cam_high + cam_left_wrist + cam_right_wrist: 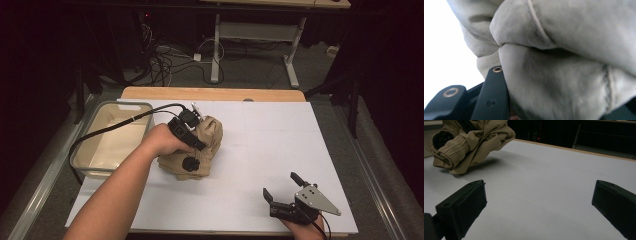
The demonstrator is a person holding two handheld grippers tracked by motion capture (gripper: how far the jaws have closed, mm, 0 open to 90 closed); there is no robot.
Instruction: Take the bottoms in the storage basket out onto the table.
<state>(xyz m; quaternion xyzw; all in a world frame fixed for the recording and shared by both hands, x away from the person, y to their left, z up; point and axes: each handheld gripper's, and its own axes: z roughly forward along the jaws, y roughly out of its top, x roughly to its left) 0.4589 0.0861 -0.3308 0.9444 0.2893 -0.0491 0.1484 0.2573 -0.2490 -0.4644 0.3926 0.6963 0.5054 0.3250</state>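
Left tongs (192,135) clamped on bunched tan garment (202,150), ribbed cuff, right tongs (285,192) spread apart

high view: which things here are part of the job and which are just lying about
In the job:
- beige garment, bunched, gripped by the left gripper
- plastic bin beside it, probably

Lying about:
- right gripper, fingers open, idle on the white table
- floor cables

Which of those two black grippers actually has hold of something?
The left gripper, the one beside the clear bin. It is shut on the bunched tan garment. The right gripper, near the table's front edge, stands open over bare white surface.
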